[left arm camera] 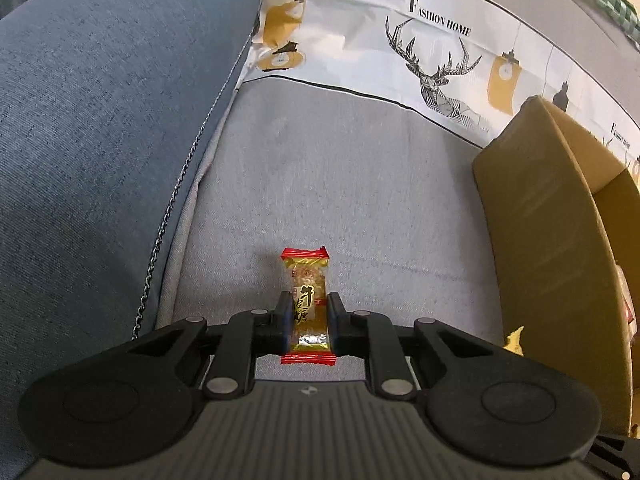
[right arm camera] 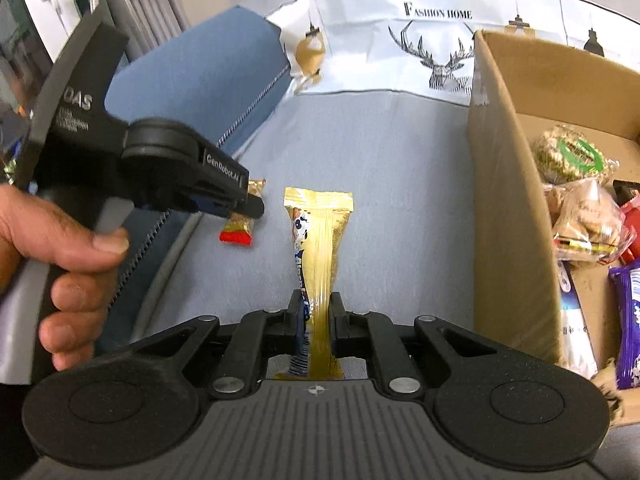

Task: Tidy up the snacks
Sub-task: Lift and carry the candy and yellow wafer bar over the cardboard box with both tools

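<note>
A small gold candy with red ends (left arm camera: 307, 304) is clamped between the pads of my left gripper (left arm camera: 308, 302), just above the grey sofa seat (left arm camera: 340, 184). From the right wrist view the same candy (right arm camera: 238, 224) hangs under the left gripper (right arm camera: 240, 204), held by a person's hand (right arm camera: 68, 264). My right gripper (right arm camera: 317, 304) is shut on a long gold snack packet (right arm camera: 324, 240) with a blue and white print, lifted off the seat. An open cardboard box (right arm camera: 508, 216) stands to the right.
The box (left arm camera: 536, 216) holds several wrapped snacks (right arm camera: 580, 200) and a purple packet (right arm camera: 630, 320). A blue cushion (left arm camera: 100, 140) lies on the left. A white cloth with a deer print (left arm camera: 436, 76) covers the sofa back.
</note>
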`<state>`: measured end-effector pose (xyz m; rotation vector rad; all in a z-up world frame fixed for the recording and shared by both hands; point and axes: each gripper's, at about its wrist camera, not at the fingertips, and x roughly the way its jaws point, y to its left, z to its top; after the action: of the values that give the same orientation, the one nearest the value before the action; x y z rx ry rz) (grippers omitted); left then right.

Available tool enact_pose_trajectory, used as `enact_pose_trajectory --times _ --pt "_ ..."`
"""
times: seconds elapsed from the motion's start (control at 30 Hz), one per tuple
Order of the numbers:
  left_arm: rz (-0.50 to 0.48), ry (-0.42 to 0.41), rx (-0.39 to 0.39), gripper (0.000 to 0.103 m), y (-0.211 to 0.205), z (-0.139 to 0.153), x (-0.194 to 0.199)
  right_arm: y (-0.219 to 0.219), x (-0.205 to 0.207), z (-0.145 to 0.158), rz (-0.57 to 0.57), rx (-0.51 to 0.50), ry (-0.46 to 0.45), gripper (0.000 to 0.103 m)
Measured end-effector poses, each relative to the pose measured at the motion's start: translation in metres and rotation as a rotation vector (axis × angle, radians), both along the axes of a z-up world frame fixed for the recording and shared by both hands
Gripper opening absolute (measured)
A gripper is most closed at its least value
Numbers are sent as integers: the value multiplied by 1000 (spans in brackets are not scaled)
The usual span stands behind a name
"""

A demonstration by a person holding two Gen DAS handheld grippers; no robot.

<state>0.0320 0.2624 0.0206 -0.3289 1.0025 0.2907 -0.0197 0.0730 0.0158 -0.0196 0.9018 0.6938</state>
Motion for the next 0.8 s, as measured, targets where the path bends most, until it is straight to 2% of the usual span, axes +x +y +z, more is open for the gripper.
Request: enact_pose_trajectory --times 0.3,0.47,0.63,0.8 --pt "0 -9 4 18 -2 1 0 -1 1 5 -10 11 -12 12" --pt "8 -39 3 18 -4 8 -2 -6 -5 14 -10 28 -53 12" --pt "19 -150 47 18 -13 29 -9 -21 -10 40 -29 94 -140 12" --pt "23 -304 56 18 -27 53 -18 -60 -11 85 -80 197 -258 12"
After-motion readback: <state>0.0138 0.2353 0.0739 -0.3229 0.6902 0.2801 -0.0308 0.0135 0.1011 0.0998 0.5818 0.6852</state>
